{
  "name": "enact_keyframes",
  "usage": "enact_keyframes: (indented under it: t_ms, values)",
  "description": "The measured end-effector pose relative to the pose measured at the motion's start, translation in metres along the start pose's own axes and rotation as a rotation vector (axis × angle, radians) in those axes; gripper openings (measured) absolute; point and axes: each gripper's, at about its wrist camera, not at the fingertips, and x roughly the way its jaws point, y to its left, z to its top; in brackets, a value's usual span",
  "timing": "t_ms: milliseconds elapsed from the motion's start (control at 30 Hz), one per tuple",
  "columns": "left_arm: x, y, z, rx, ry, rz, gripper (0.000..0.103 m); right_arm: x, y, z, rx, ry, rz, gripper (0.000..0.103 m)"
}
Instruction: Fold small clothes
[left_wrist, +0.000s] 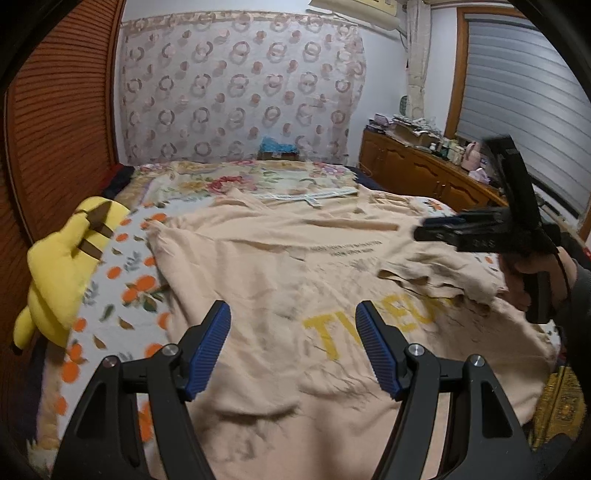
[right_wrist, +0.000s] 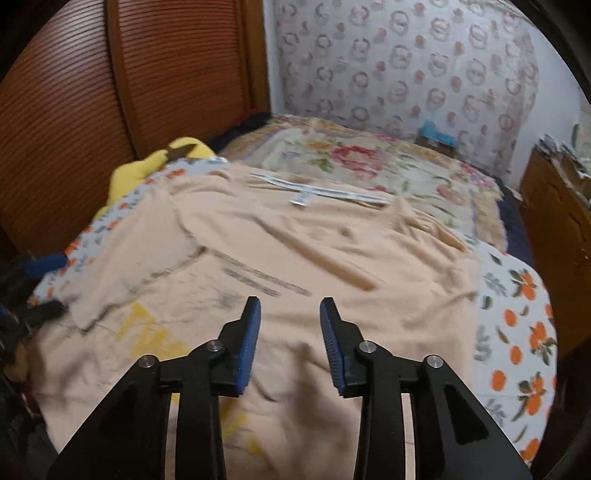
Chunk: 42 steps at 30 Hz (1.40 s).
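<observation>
- The left claw hovers over the near part of the shirt with its blue pads spread wide and nothing between them
- The right claw is also released: its pads stand apart with only air between them, above the middle of the cloth. In the left view it shows at the right side, in a person's hand
- The peach T-shirt lies spread on the bed, the collar label at the far end and yellow letters near the front. One side, probably a sleeve, is folded in over the print, and its edge looks wavy, not flat
- A yellow plush toy sits at the left edge of the bed, just beside the shirt
- Risk, in my opinion: the folded flap is loose, so if a claw pulls the lower hem up too quickly the flap can slide open again
- Second risk: a pinch that takes only the top layer, or takes also the orange-print quilt under it, will drag the bedding and make the fold crooked
</observation>
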Motion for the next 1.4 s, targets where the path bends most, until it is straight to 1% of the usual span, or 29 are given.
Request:
enact_keyframes:
  t_ms: [33,167,233,400,500,567,633,733,867,1033,1100,1200,1400]
  values:
    - [0.001,0.005,0.004,0.001,-0.001,0.012,0.071,0.001,-0.007,-0.003,0.008,0.005,-0.016,0.039]
    - [0.008,0.028,0.016,-0.007,0.005,0.028,0.071,0.005,-0.037,-0.016,0.053,0.032,-0.077,0.04]
    - [0.014,0.041,0.023,-0.007,0.014,0.048,0.071,0.004,-0.053,-0.022,0.084,0.045,-0.116,0.04]
    - [0.041,0.078,0.04,-0.025,0.069,0.057,0.071,-0.001,-0.088,-0.027,0.132,0.03,-0.144,0.041]
    - [0.058,0.093,0.046,-0.013,0.098,0.1,0.071,0.003,-0.108,-0.031,0.143,0.04,-0.169,0.042]
    - [0.069,0.103,0.049,-0.027,0.122,0.1,0.071,0.007,-0.117,-0.032,0.149,0.051,-0.179,0.043]
    - [0.08,0.112,0.051,-0.04,0.143,0.104,0.071,0.012,-0.127,-0.032,0.16,0.064,-0.174,0.047]
    - [0.095,0.119,0.053,-0.04,0.168,0.119,0.071,0.016,-0.133,-0.028,0.15,0.067,-0.165,0.049]
    - [0.114,0.126,0.053,-0.048,0.205,0.114,0.071,0.02,-0.136,-0.019,0.141,0.06,-0.163,0.049]
    - [0.131,0.133,0.051,-0.053,0.25,0.12,0.071,0.036,-0.134,-0.005,0.116,0.067,-0.135,0.05]
    - [0.134,0.133,0.052,-0.043,0.248,0.128,0.071,0.041,-0.133,0.0,0.106,0.071,-0.13,0.052]
    - [0.137,0.134,0.054,-0.039,0.253,0.126,0.071,0.048,-0.132,0.003,0.107,0.046,-0.134,0.057]
    - [0.14,0.132,0.055,-0.036,0.233,0.133,0.071,0.05,-0.131,0.005,0.123,0.047,-0.128,0.06]
